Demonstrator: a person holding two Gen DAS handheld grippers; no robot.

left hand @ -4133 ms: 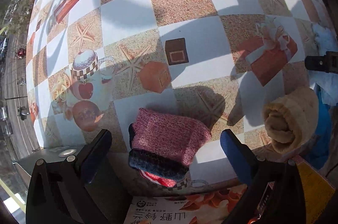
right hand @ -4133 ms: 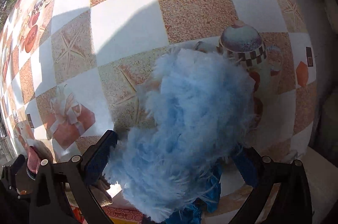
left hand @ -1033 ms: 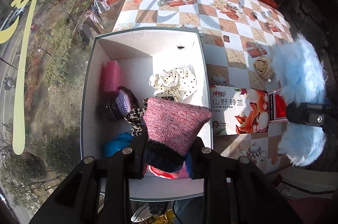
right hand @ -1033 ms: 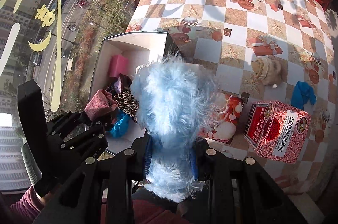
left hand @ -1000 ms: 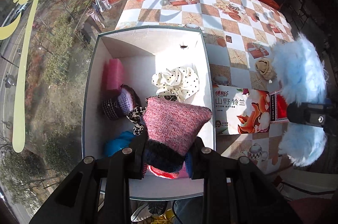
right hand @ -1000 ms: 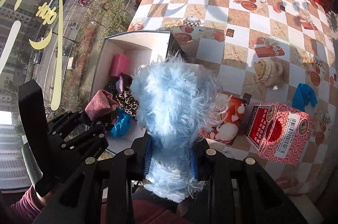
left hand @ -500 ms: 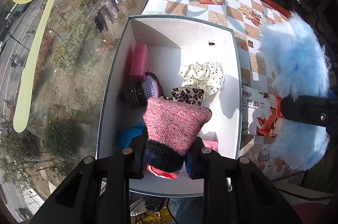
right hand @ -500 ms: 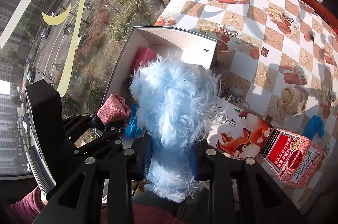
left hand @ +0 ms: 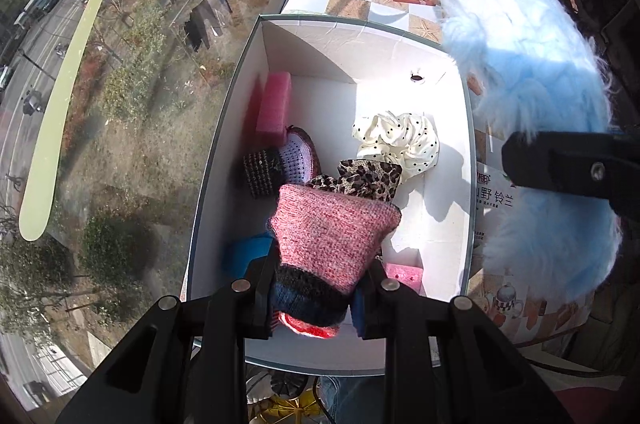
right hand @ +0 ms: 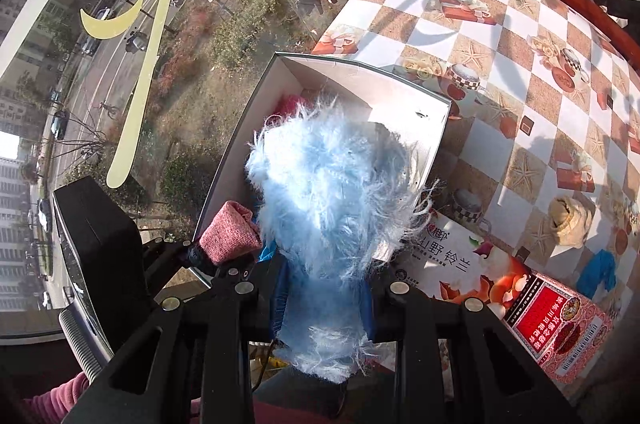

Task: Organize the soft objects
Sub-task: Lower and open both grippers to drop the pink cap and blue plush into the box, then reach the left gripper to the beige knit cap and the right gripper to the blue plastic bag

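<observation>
Both tools now hang over the white box (left hand: 468, 128), left tool (left hand: 316, 288) gripping the pink knit (left hand: 332, 228), right tool (right hand: 324, 300) the blue fluff (right hand: 332, 192).

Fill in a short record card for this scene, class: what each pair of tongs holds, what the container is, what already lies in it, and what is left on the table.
left tongs: shut on pink knitted piece, above the box
right tongs: shut on fluffy blue item
container: open white box
inside: pink sponge, dotted cream cloth, leopard-print cloth, knitted pouch
on table: beige rolled cloth, small blue cloth, red printed carton
</observation>
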